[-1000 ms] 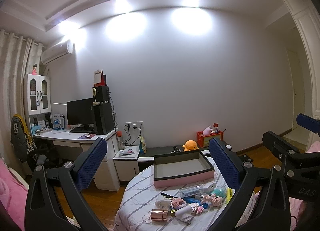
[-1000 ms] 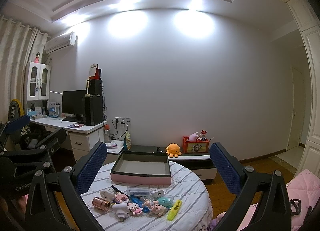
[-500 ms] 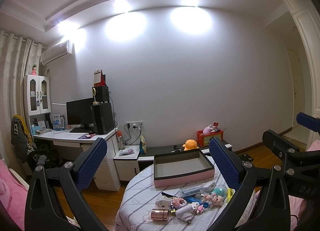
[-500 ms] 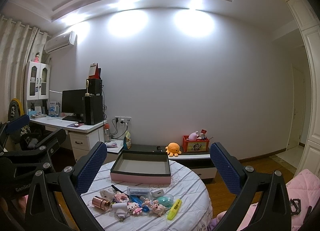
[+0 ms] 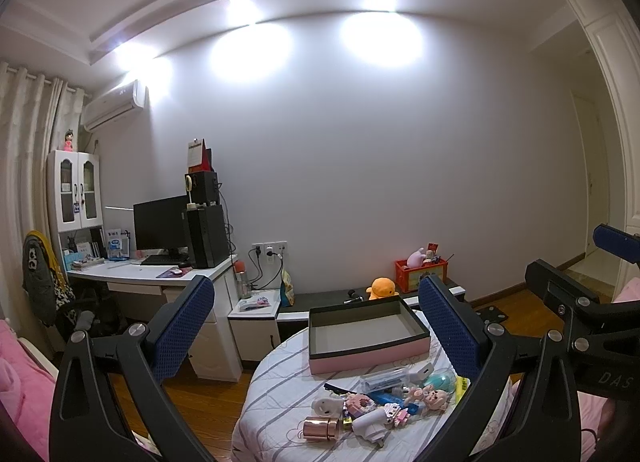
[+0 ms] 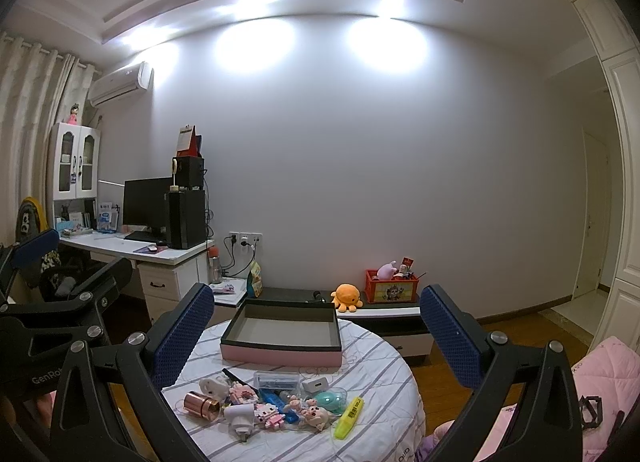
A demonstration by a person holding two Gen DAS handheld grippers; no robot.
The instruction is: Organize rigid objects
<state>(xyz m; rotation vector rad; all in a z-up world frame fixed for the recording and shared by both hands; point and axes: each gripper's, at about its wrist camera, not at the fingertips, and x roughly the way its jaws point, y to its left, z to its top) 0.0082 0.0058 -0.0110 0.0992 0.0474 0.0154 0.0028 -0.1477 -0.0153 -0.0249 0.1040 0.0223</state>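
An empty pink box (image 6: 280, 338) with a dark rim sits at the far side of a round striped table (image 6: 372, 426); it also shows in the left wrist view (image 5: 366, 332). In front of it lies a heap of small objects: a copper cylinder (image 6: 202, 405), a yellow highlighter (image 6: 349, 412), a clear case (image 6: 278, 380), a white charger (image 6: 315, 385), pig figures (image 6: 316, 416), a teal piece (image 6: 330, 400). My left gripper (image 5: 316, 326) and right gripper (image 6: 316, 326) are both open and empty, held high and back from the table.
A white desk (image 5: 152, 274) with monitor and computer stands at the left. A low cabinet with an orange plush (image 6: 347, 296) and a red crate (image 6: 391, 286) is behind the table. Pink bedding (image 6: 600, 374) lies at the right. The floor is wood.
Both views have barely shifted. The grippers stay open and the objects on the table have not moved.
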